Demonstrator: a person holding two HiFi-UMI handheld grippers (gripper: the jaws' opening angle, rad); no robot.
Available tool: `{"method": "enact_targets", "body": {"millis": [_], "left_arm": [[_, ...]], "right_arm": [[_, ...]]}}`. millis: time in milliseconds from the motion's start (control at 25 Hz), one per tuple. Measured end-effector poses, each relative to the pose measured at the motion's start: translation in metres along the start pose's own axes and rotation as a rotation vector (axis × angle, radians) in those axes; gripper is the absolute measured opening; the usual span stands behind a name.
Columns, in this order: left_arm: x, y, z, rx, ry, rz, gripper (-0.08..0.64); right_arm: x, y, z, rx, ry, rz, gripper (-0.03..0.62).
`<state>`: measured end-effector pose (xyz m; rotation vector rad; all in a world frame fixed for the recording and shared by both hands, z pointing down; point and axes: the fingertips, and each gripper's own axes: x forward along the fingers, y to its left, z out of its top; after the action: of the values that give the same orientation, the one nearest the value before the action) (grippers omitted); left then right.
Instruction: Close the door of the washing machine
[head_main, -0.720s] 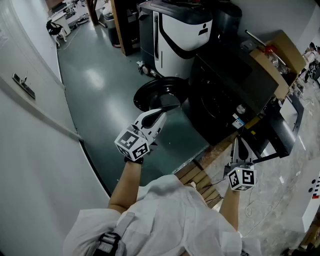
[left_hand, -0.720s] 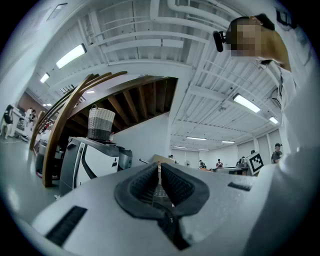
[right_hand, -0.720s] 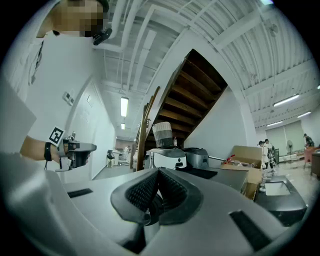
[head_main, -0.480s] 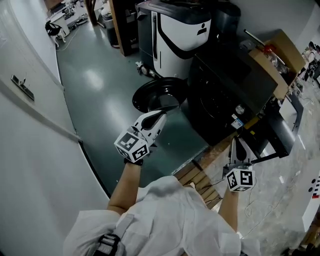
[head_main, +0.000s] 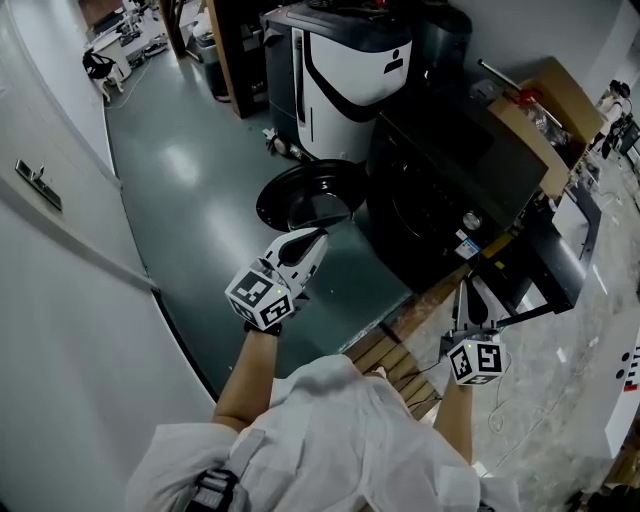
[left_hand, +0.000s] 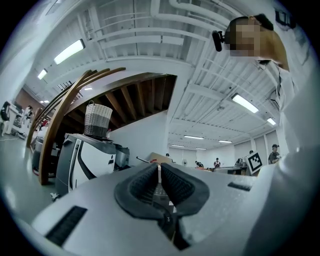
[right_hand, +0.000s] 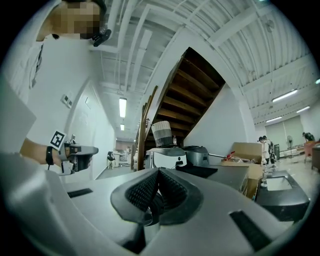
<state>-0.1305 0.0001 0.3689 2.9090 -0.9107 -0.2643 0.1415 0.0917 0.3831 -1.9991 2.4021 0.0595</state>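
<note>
Between my left tongs (head_main: 317, 238) there is nothing: the jaws are clenched together, empty. The right tongs (head_main: 469, 293) are pinched closed on nothing too, held low at my side, well apart from the work. Just past the left tip sits the door (head_main: 305, 196), a dark round dish swung wide open off the front of the washer (head_main: 440, 180).

I reckon the closed left tip should do the pushing. I would set it on the door's outer side near the free edge, far from the hinge, then follow the arc round toward the washer's front. A firm last press ought to catch the latch; a push near the hinge would likely just skid.

From the head view I cannot tell whether the left tip touches the door or hangs just short of it. Neither gripper view shows the door at all: the left one looks over its own nose at a white machine (left_hand: 85, 160). Hinge, latch and drum mouth are lost in the black
</note>
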Motion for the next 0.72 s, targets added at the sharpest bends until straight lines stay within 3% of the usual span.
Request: {"method": "enact_targets", "body": {"millis": [280, 720], "left_arm": [[0.004, 0.002, -0.001, -0.01, -0.009, -0.011, 0.026], [0.003, 0.013, -0.01, -0.015, 0.011, 0.006, 0.026]], "right_arm": [[0.002, -0.002, 0.005, 0.057, -0.039, 0.021, 0.028], [0.005, 0.006, -0.021, 0.021, 0.038, 0.04, 0.029]]}}
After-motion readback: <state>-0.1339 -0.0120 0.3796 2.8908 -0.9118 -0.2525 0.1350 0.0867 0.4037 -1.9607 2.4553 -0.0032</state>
